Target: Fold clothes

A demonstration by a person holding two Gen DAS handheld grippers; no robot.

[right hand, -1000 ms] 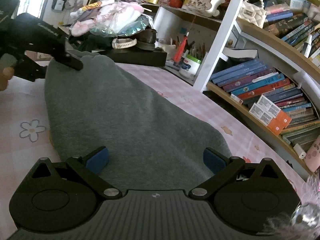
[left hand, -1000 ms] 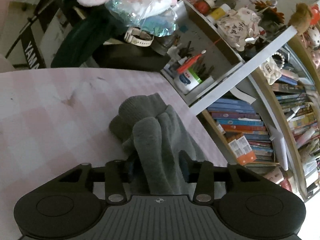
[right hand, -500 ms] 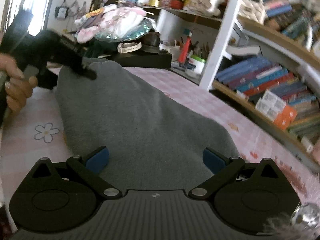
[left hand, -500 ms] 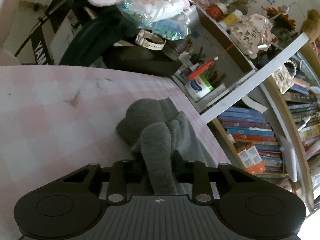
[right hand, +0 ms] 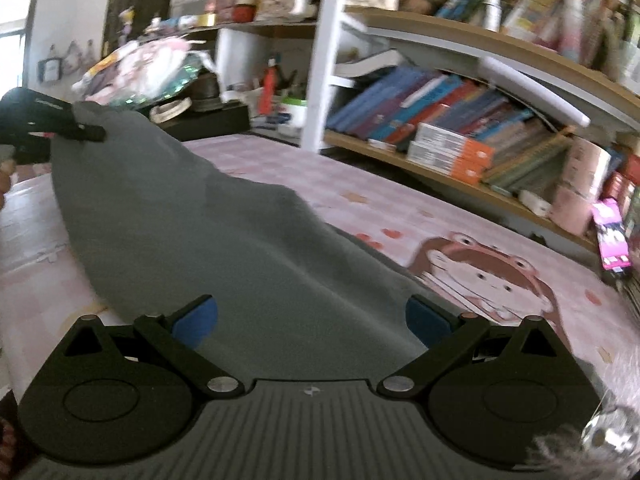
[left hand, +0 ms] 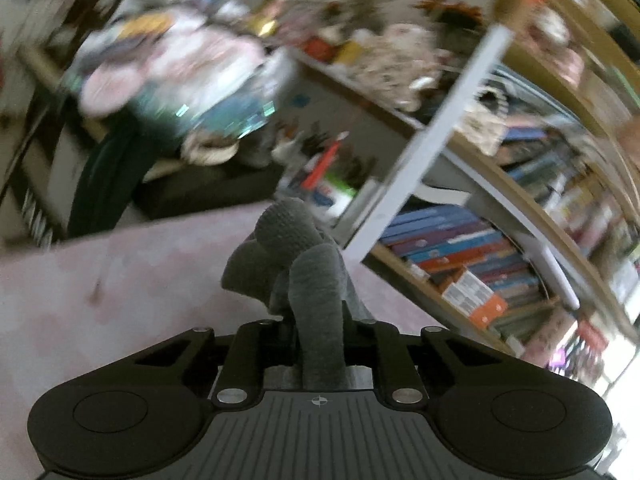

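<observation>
Two grippers on one grey garment (right hand: 224,240), over a pink cloth (right hand: 400,204) with a cartoon print. At far left of the right wrist view: left gripper (right hand: 90,133), black, pinching the far raised end of the garment, fabric hanging down from it. In the left wrist view: same left gripper (left hand: 320,340), jaws closing, a bunched fold of garment (left hand: 316,292) pressed between the fingers, lifted off the cloth. Further right and near: right gripper (right hand: 312,316), jaws wide apart, blue pads (right hand: 196,320) on both sides of the near end of the garment, not pressing it. Garment stretched as a long strip from far left to near centre, low end lying on the cloth. At right: bookshelf (right hand: 460,132), full of books, much blurred in the left wrist view.
</observation>
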